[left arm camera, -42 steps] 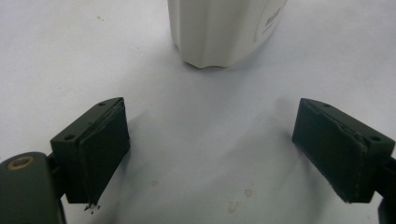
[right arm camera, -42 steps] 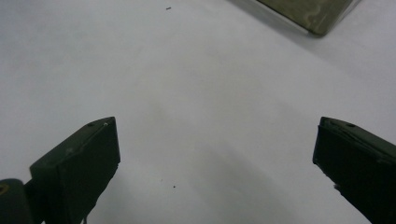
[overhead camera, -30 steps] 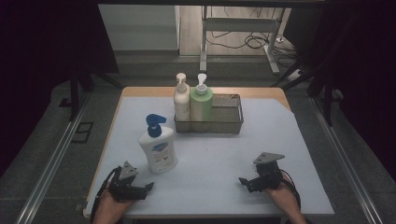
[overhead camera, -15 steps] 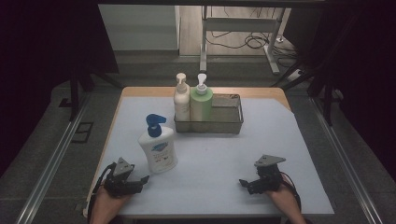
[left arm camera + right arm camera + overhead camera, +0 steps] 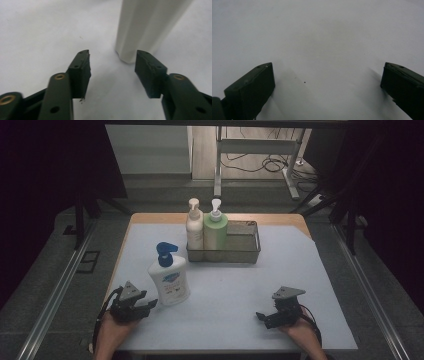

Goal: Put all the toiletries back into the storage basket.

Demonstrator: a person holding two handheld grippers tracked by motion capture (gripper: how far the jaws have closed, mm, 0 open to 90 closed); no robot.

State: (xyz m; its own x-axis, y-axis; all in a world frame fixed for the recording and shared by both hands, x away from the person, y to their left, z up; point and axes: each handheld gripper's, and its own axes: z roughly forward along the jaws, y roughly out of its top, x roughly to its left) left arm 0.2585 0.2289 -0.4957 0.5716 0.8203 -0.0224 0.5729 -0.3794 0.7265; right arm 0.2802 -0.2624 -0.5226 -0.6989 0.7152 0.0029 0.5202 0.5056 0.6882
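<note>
Left gripper sat agape, lower left, beside the soap bottle — should square up first; right gripper gaped empty.

A lab: dark curtains, floor cables, covered table.

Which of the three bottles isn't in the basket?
The white bottle with the blue pump. It stands alone on the table beside the left gripper; the cream bottle and green bottle are inside the wire basket.

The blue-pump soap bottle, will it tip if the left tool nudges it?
Probably, if pushed high: the bottle stands tall on a narrow base. Its smooth plastic may slip in the open left tool. Weight is unclear; the fill level can't be seen.
</note>
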